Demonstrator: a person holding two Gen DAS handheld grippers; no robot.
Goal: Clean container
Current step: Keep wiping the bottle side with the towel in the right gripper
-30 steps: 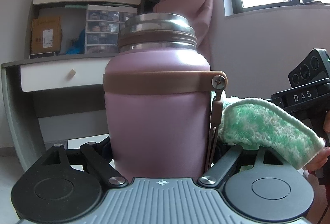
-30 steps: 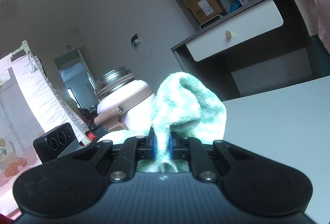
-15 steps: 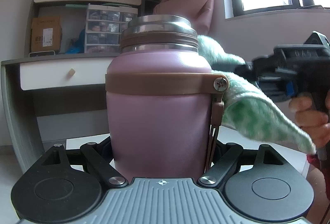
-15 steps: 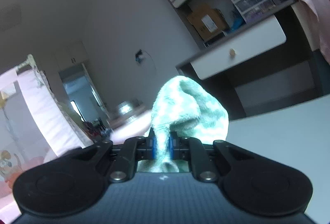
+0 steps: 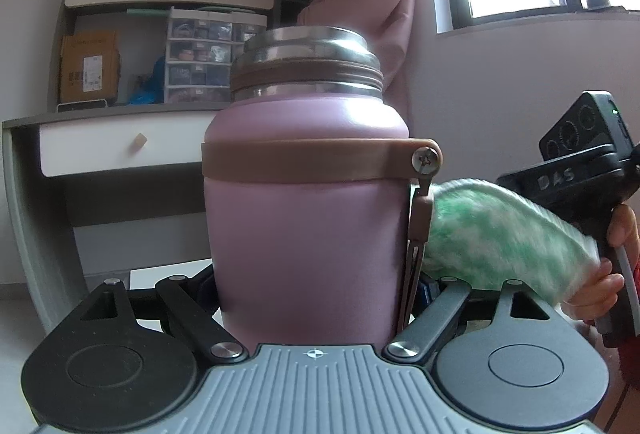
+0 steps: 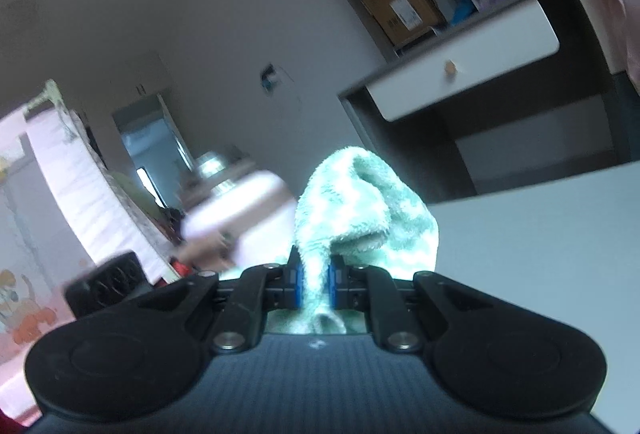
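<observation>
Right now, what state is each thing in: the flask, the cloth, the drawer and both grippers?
Flask: upright, lid off, steel threaded mouth bare.
Cloth: bunched, blurred, at the flask's side by the strap.
Drawer: closed.
Left gripper: shut on the flask's lower body.
Right gripper: shut on the cloth.

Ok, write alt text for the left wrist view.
A pink flask with a steel neck stands gripped in the left gripper. A green cloth, held by the right gripper, presses against its right side; a desk stands behind.
</observation>
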